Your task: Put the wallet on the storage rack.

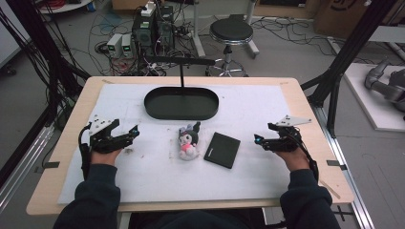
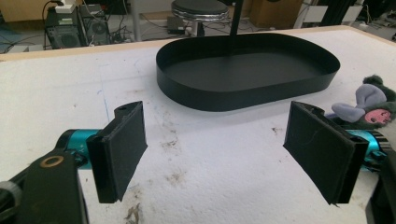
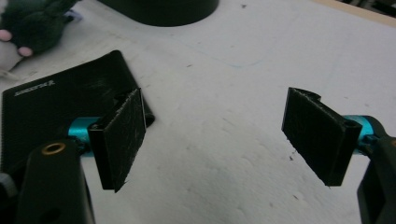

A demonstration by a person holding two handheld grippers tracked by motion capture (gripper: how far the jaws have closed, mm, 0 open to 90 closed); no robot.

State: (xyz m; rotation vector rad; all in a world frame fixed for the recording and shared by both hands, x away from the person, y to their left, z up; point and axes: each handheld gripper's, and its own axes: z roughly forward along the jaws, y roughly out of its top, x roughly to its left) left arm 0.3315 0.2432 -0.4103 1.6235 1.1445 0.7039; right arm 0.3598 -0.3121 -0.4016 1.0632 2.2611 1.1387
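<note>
both tongs rest low over the white mat with nothing between their jaws. the left gripper (image 1: 135, 130) sits at the left of the mat, jaws spread wide; in the left gripper view its two black pads (image 2: 122, 149) frame only bare, stained mat (image 2: 205, 154). ahead of it lies the black oval tray (image 2: 247, 70), and just past its right-hand jaw the plush toy (image 2: 369, 105) peeks in, lying on the mat apart from the pad. the right gripper (image 1: 258, 140) sits at the right of the mat, jaws also spread wide over bare mat. a flat black wallet (image 3: 60, 100) lies just behind its left-hand jaw, with the plush toy beyond that. from the high view the plush toy (image 1: 188, 141) and the wallet (image 1: 222, 150) lie side by side between the two tongs, the toy nearer the left gripper, the wallet nearer the right, the tray (image 1: 181, 103) farther off
</note>
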